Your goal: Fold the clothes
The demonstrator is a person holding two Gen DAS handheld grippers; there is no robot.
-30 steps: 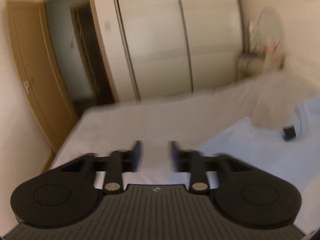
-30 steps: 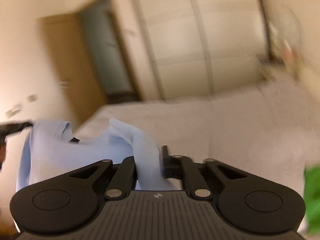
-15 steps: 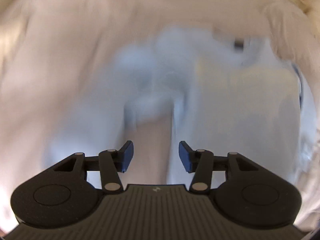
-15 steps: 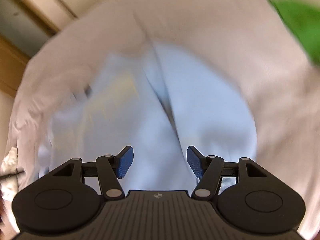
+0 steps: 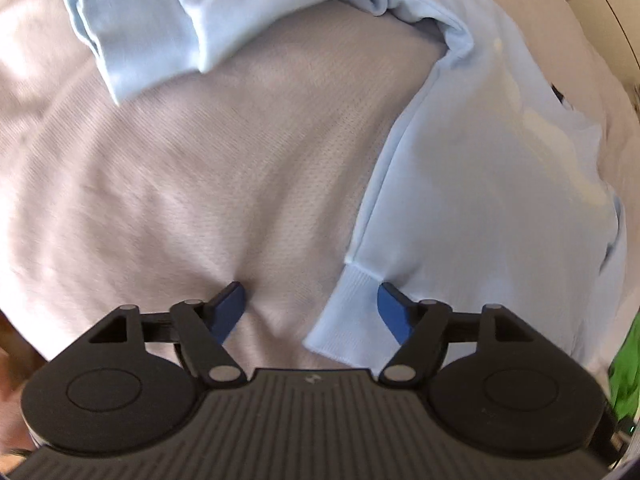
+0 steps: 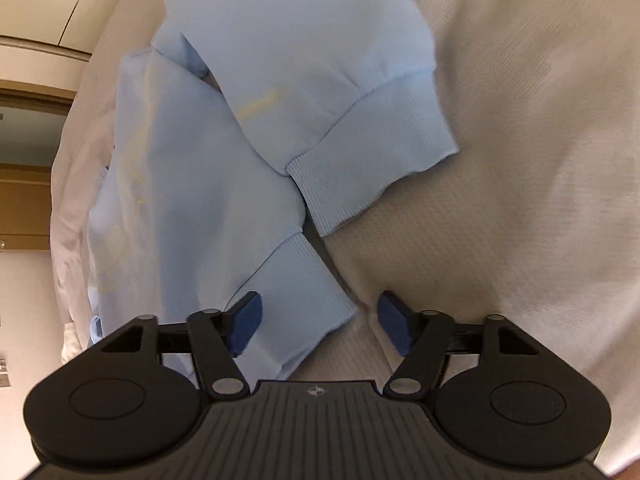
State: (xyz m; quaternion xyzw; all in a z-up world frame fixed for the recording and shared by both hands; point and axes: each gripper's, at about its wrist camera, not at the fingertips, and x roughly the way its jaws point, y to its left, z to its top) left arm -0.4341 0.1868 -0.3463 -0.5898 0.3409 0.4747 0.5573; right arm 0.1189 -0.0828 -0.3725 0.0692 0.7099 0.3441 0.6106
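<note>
Sweatshirt (image 5: 480, 184), pale blue, lies spread on the bed (image 5: 200, 200) below both of your tools. Your left hand-held gripper (image 5: 310, 306) points down at its ribbed hem corner (image 5: 348, 320), which sits between the blue pads toward the 3 o'clock one; the jaws are opening and press on nothing. One sleeve (image 5: 132, 28) lies at 11 o'clock in that view, and a scrap of green cloth (image 5: 626, 364) shows at 4 o'clock. Your right hand-held gripper (image 6: 320, 322) hangs over the other hem corner (image 6: 296, 300), which lies between its pads nearer the 9 o'clock one; these jaws are opening too, unloaded. A ribbed cuff (image 6: 372, 160) rests at 12 o'clock beyond them.
</note>
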